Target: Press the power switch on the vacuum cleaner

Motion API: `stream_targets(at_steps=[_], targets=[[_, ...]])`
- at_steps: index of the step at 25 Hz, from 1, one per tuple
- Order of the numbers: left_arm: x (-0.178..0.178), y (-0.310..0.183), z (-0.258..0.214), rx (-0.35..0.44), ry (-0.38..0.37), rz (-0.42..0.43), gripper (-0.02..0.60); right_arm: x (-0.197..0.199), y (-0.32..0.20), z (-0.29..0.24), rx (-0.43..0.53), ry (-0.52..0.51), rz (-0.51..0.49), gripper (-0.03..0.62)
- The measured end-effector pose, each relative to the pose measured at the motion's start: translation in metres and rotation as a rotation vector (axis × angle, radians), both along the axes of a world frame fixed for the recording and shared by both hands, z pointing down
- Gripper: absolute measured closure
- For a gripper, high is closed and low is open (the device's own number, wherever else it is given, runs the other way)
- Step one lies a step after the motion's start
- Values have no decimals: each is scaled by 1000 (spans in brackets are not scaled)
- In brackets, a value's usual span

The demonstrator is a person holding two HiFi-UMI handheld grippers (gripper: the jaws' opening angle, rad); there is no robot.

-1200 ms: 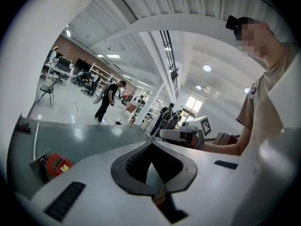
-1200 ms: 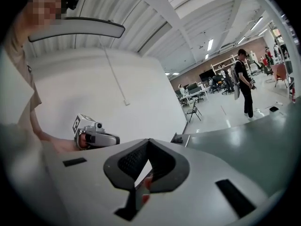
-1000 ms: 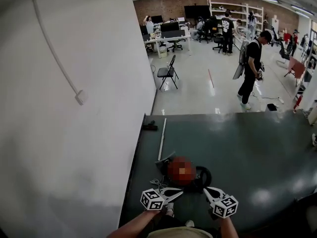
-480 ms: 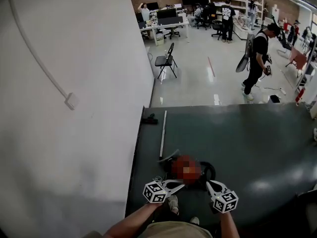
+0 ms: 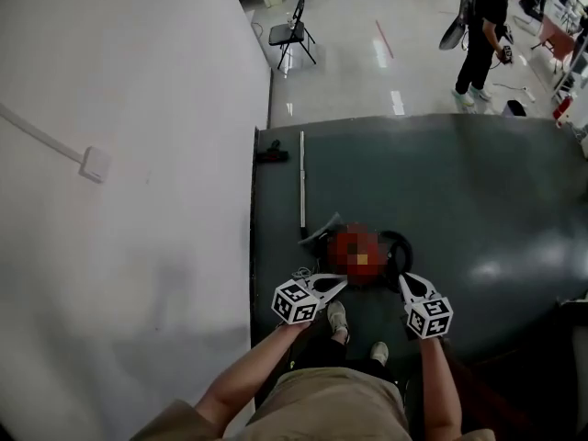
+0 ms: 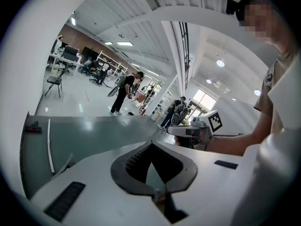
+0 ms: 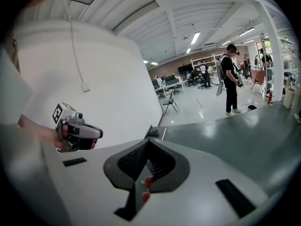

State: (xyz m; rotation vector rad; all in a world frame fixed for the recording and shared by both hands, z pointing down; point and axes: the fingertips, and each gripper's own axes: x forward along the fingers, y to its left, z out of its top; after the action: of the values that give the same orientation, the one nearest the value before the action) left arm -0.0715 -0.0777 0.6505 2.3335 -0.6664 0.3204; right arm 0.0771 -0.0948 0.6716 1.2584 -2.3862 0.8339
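the head view looks steeply down from above the person's own lap onto the dark green mat (image 5: 459, 182), white wall (image 5: 129, 108) at its left, open room at its top. the left gripper (image 5: 340, 285) view sits low, close over the mat, facing rightward across it to the right gripper (image 5: 405, 280). the right gripper view, equally low, faces leftward to the left gripper and the wall. all three share the mat, a standing person (image 5: 482, 26) in black and a chair (image 5: 289, 33).
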Motion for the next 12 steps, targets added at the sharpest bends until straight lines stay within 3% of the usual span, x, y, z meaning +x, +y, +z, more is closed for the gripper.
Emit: stream_targets(at_steps=[6,12], targets=[[-28,-23,45,-45,-40,1,578,-13,-20,69,-83,75,28,585],[-41,-45,90,-53,-92,29,578,-35,-31,159,-161,145,-13,585]])
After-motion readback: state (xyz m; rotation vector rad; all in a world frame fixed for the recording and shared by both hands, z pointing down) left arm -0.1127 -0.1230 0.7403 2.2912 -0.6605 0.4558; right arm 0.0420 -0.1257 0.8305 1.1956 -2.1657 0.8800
